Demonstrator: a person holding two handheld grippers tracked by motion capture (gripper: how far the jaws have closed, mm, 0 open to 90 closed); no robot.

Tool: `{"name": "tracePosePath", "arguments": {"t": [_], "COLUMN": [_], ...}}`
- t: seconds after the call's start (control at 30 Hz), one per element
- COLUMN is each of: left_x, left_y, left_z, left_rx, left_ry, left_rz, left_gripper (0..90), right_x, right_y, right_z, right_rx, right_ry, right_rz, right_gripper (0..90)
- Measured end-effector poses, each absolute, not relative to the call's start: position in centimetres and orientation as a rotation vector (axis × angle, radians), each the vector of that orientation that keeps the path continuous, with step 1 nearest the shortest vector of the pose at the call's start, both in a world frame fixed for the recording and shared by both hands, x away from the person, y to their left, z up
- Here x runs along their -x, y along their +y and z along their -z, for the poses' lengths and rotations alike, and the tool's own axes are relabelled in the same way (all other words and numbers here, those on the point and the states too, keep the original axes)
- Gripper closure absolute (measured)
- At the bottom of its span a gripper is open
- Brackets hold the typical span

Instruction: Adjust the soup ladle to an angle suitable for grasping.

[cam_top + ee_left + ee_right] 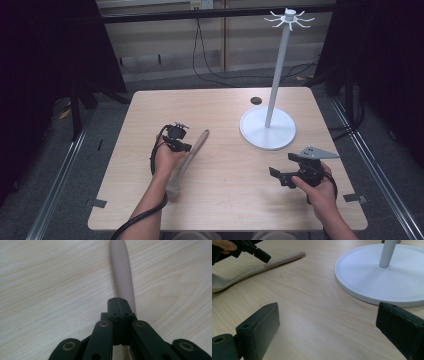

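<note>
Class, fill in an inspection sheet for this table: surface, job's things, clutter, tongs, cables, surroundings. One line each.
Surface: pale wooden table, bare grain, tape tabs at the front corners.
Job's things: beige spoon lying flat, bowl toward the person; white stand with round base, upright pole and hooked top.
Clutter: small dark disc near the far edge.
Tongs: left tongs shut, tips just above the spoon's handle, contact unclear; right tongs open, empty, aimed toward the stand base.
Cables: black cable along the left forearm; wires on the floor behind.
Surroundings: black curtains on both sides, metal floor rails, wall behind.
</note>
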State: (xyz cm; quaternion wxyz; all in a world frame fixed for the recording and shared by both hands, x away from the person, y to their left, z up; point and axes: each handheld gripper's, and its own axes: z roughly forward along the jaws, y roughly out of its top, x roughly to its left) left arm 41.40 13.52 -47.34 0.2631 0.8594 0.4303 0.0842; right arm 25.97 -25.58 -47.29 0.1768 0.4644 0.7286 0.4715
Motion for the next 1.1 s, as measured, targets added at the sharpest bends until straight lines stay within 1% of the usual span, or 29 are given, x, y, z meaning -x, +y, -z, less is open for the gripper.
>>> {"name": "tracePosePath", "arguments": {"t": [0.07, 0.13, 0.3, 0.47, 0.8, 0.97, 1.0, 1.03, 1.07, 1.1], "left_x": [-41.4, -41.5, -41.6, -41.4, -41.1, -41.2, -41.1, -41.1, -41.0, -40.9], "left_y": [13.2, 13.1, 12.9, 12.1, 11.3, 11.5, 11.6, 11.7, 11.7, 11.8], "left_z": [47.9, 47.9, 47.7, 47.7, 47.8, 47.1, 46.9, 46.7, 46.6, 46.1], "left_rx": [-2.319, -2.333, -2.324, -2.341, -2.353, -2.356, -2.351, -2.348, -2.341, -2.363], "left_ry": [1.174, 1.158, 1.147, 1.084, 1.052, 1.059, 1.061, 1.062, 1.076, 1.066], "left_rz": [-0.214, -0.219, -0.183, -0.157, -0.139, -0.161, -0.156, -0.155, -0.154, -0.160], "left_gripper": [90.0, 90.0, 90.0, 90.0, 90.0, 84.9, 82.5, 78.0, 78.0, 72.6], "right_x": [-25.9, -25.9, -26.0, -26.0, -26.0, -26.0, -26.0, -26.0, -26.0, -26.0], "right_y": [-25.5, -25.4, -25.5, -25.6, -25.6, -25.8, -25.8, -25.8, -25.8, -25.8], "right_z": [47.2, 47.2, 47.1, 47.0, 47.0, 47.0, 47.0, 47.0, 47.0, 47.0], "right_rx": [-1.308, -1.307, -1.304, -1.307, -1.317, -1.323, -1.324, -1.322, -1.322, -1.318], "right_ry": [2.064, 2.061, 2.057, 2.050, 2.040, 2.042, 2.043, 2.042, 2.042, 2.045], "right_rz": [-1.333, -1.335, -1.338, -1.344, -1.357, -1.355, -1.354, -1.352, -1.352, -1.352], "right_gripper": [4.6, 4.6, 4.6, 4.6, 4.6, 4.6, 4.6, 4.6, 4.6, 4.6]}}
